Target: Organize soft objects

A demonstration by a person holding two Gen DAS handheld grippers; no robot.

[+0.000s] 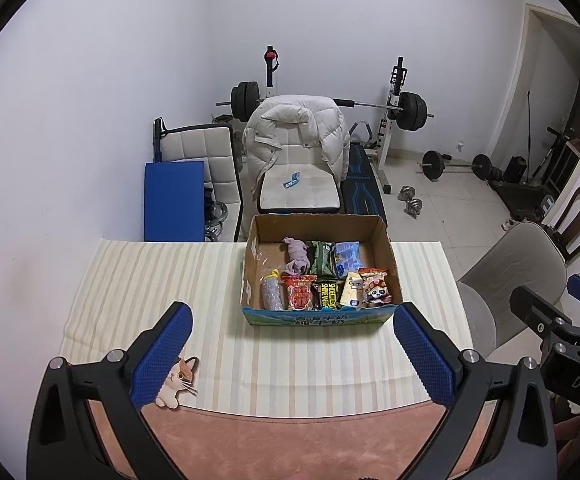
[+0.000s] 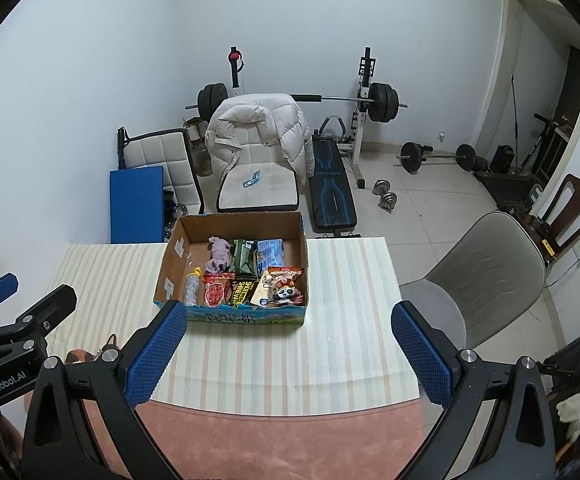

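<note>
Cardboard box (image 1: 322,276) full of soft packets sits mid-bench, straight ahead of both empty, spread grippers. A cat plush (image 1: 178,380) lies just beside the left gripper (image 1: 292,354) fingers, nearer than the right gripper (image 2: 288,354).

My hand-held gripper (image 1: 292,354) has blue, dimpled pads on black arms. The cloth (image 1: 138,280) is cream with pale stripes, the mat (image 1: 290,444) pink. The brown box (image 1: 386,256) has a blue printed front; the sock (image 1: 296,258) is mauve.
</note>
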